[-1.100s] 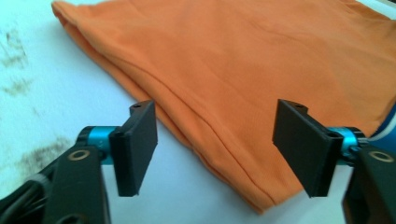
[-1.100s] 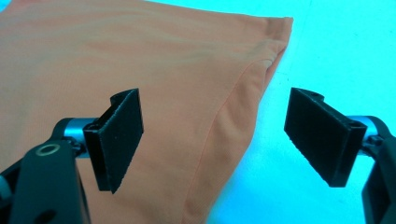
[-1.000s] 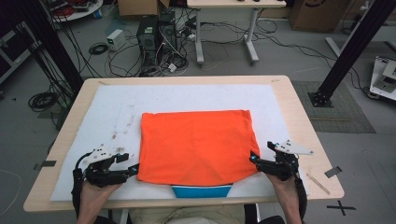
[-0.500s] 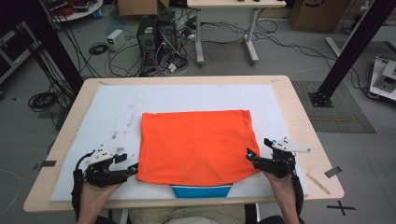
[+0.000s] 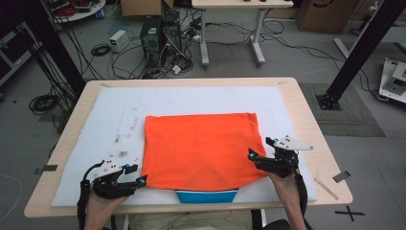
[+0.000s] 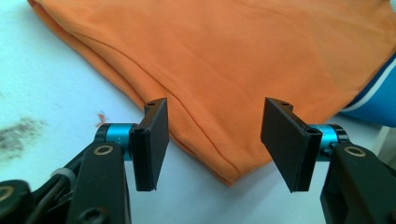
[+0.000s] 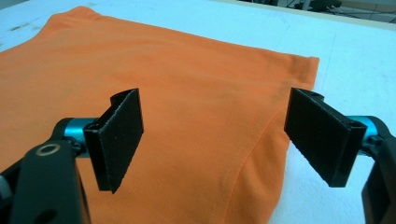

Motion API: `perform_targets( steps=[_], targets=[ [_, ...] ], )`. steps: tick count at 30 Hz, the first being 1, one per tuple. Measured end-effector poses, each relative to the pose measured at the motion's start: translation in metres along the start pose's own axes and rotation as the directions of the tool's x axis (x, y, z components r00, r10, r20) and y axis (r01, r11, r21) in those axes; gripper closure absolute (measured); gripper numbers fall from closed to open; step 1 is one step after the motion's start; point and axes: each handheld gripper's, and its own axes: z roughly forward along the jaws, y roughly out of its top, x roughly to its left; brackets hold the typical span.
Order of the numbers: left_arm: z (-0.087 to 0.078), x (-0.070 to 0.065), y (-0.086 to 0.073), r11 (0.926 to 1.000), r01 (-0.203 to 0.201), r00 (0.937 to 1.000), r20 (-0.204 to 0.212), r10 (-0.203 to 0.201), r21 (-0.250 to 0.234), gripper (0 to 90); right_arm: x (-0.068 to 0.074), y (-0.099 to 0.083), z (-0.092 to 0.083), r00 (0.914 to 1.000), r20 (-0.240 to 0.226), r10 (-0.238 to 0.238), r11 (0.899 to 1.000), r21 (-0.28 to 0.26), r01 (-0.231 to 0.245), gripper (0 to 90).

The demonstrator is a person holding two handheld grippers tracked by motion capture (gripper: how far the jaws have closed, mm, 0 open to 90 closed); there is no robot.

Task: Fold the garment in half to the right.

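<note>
Since the earlier high view, right gripper (image 5: 258, 158) has slid inward from off the cloth's right side to the right edge of the folded orange knit-cotton garment (image 5: 203, 146); left gripper (image 5: 135, 181) sits at the front-left corner, about where it was. Garment lies flat, mid-front on the white padded mat (image 5: 110, 108) over the light wooden table (image 5: 306, 110), w/ a blue-and-white striped trim (image 5: 207, 195) poking out under the front hem.

Left gripper view: left gripper (image 6: 214, 142) jaws have just been closing but stand apart; the orange corner (image 6: 229, 175) lies on the mat betw. them, pads not touching it. Not gripped yet.

Right gripper view: right gripper (image 7: 215, 144) jaws wide apart, straddling the cloth's side edge (image 7: 266, 154) above the fabric, nothing pinched.

Judgement: both tools are lining up on opposite near corners, prob. for a two-handed pinch and fold or lift. Left is closer to a grip; right needs to drop and close.
</note>
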Motion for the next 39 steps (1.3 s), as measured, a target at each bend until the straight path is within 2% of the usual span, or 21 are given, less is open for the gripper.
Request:
perform_targets(
  steps=[1,2,4,9,14,16,20,25,27,29,31,35,37,39],
  targets=[
    [0.000,0.000,0.000,1.0000,0.000,1.0000,0.000,0.000,0.000,42.2,0.000,0.000,0.000,1.0000,0.000,0.000,1.000,0.000,0.000,20.3],
    [0.001,-0.001,-0.003,0.9999,0.002,0.9997,-0.022,-0.002,0.012,43.0,0.000,0.001,0.001,1.0000,0.002,-0.001,1.000,0.000,0.001,20.3],
    [0.000,-0.001,-0.005,0.9997,0.016,0.9991,-0.039,-0.015,0.018,44.7,0.000,0.002,0.001,1.0000,0.005,0.004,1.000,0.001,-0.004,20.3],
    [0.001,-0.002,-0.010,0.9988,0.049,0.9981,-0.036,-0.049,-0.005,45.9,0.001,0.004,0.003,1.0000,0.009,-0.004,1.000,0.016,0.004,20.3],
    [0.009,-0.003,-0.017,0.9963,0.086,0.9959,-0.029,-0.085,0.010,46.6,0.003,0.008,0.007,0.9999,0.011,-0.004,1.000,0.021,0.004,20.3],
    [0.011,-0.004,-0.018,0.9961,0.087,0.9957,-0.033,-0.087,0.015,47.8,0.005,0.010,0.009,0.9999,0.012,-0.010,1.000,0.019,0.010,20.3],
    [0.014,-0.012,-0.020,0.9984,0.057,0.9948,-0.085,-0.056,0.003,48.9,0.007,0.016,0.014,0.9999,0.003,-0.013,1.000,0.012,0.013,20.3],
    [0.014,-0.016,-0.023,0.9991,0.039,0.9934,-0.108,-0.040,-0.014,49.1,0.010,0.022,0.021,0.9997,-0.016,-0.021,1.000,0.013,0.021,20.3],
    [0.015,-0.019,-0.024,0.9992,0.031,0.9943,-0.101,-0.033,-0.024,52.1,0.014,0.025,0.026,0.9989,-0.026,-0.040,0.999,0.015,0.040,20.3],
    [0.015,-0.019,-0.025,0.9992,0.028,0.9952,-0.093,-0.030,-0.028,54.5,0.016,0.025,0.027,0.9989,-0.030,-0.035,0.999,0.017,0.036,20.3],
    [0.014,-0.020,-0.028,0.9983,0.038,0.9954,-0.087,-0.041,-0.044,55.1,0.018,0.027,0.028,0.9984,-0.036,-0.042,0.999,0.022,0.043,20.3],
    [0.015,-0.021,-0.030,0.9975,0.039,0.9942,-0.098,-0.045,-0.059,56.6,0.018,0.030,0.030,0.9986,-0.035,-0.039,0.999,0.030,0.040,20.3],
    [0.014,-0.022,-0.031,0.9972,0.035,0.9938,-0.103,-0.042,-0.065,60.2,0.017,0.032,0.032,0.9988,-0.037,-0.031,0.999,0.033,0.032,20.3],
    [0.014,-0.022,-0.033,0.9966,0.031,0.9953,-0.089,-0.038,-0.076,66.7,0.018,0.033,0.033,0.9990,-0.036,-0.027,0.999,0.034,0.028,20.3]
  ],
)
